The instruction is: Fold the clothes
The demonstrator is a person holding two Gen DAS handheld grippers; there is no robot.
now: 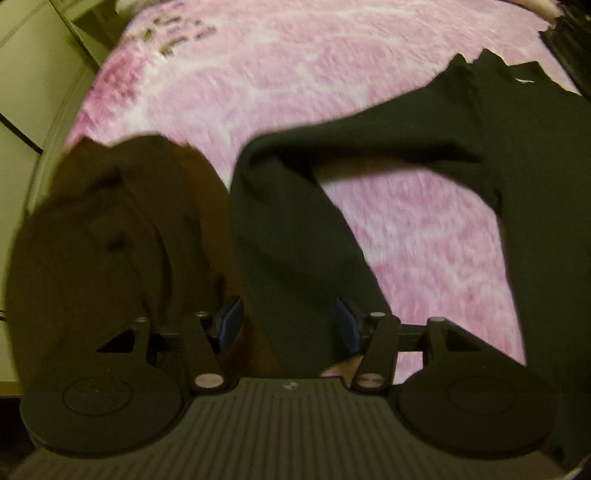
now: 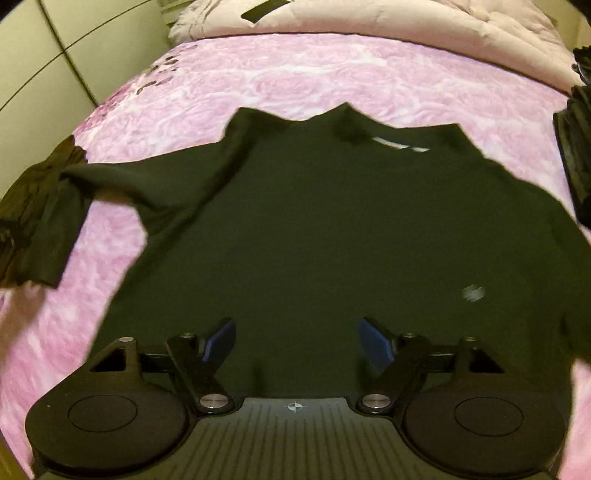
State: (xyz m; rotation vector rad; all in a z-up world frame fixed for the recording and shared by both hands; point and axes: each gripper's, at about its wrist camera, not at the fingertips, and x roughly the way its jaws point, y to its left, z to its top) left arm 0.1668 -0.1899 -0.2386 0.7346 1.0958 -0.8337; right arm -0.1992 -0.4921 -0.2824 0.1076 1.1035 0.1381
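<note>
- Left gripper (image 1: 288, 325): blue pads (image 1: 229, 321) spread apart; a sleeve (image 1: 295, 236) of the black sweater runs between them, not visibly pinched
- Right gripper (image 2: 297, 341): jaws spread wide over the sweater's lower body; nothing pinched
- Black sweater (image 2: 314, 229): lies spread on the pink rose-print bedspread (image 2: 258, 81), collar and white neck label (image 2: 400, 144) at the far side
- Dark brown garment (image 1: 110, 236): crumpled just beside the sleeve, at the bed's left edge
- Pale quilt (image 2: 406, 26): bunched at the far end of the bed
</note>
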